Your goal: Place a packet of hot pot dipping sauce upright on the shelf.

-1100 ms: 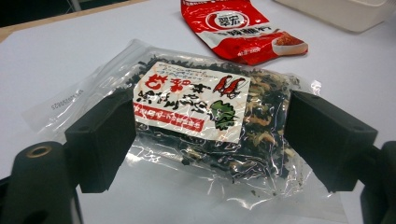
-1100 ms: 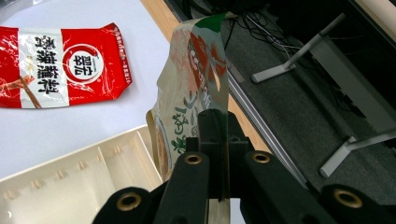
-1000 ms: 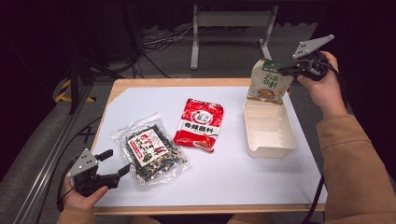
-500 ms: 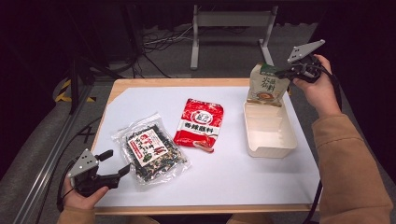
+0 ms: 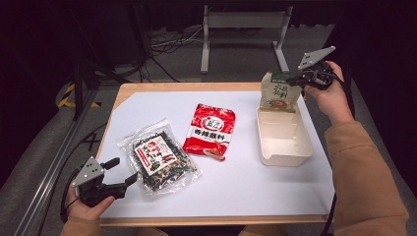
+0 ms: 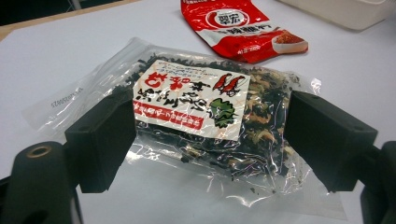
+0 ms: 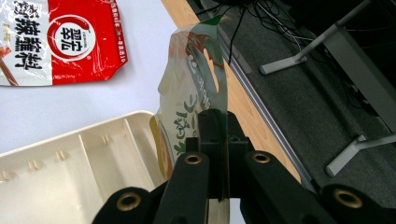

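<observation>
The right claw (image 5: 301,80) is clenched on the top edge of the green packet (image 5: 278,92), which hangs over the far end of the empty cream tray (image 5: 285,152). Best to lower it straight in before letting go. The left claw (image 5: 120,173) rests released beside the seaweed bag (image 5: 158,160).
</observation>
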